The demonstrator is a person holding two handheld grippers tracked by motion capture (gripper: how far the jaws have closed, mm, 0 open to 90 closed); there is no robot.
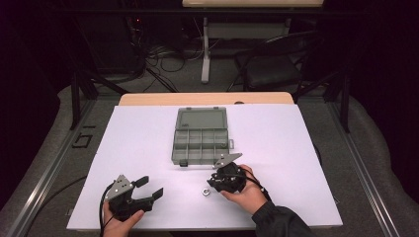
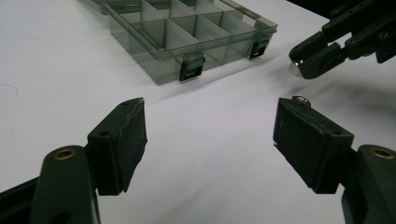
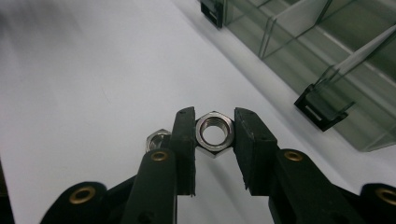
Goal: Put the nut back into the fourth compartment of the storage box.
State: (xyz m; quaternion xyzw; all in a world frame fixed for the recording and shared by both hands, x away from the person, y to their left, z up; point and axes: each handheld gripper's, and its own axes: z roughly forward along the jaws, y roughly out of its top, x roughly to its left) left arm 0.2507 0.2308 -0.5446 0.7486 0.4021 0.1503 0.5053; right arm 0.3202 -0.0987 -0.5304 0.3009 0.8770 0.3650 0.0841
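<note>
Now the right gripper (image 3: 214,135) clamps a steel nut (image 3: 214,134) by opposite flats, just above the white table (image 1: 148,148) beside the compartment box (image 1: 200,136). Small, hard and slick, it probably twists easily. The left gripper (image 2: 210,135) rests with its fingers apart.

Two steel nuts (image 3: 214,133) (image 3: 156,138) are showing near the middle, one compartment box (image 1: 201,136) is sitting farther back, and two grippers (image 1: 149,189) (image 1: 221,180) are working, left and right.
</note>
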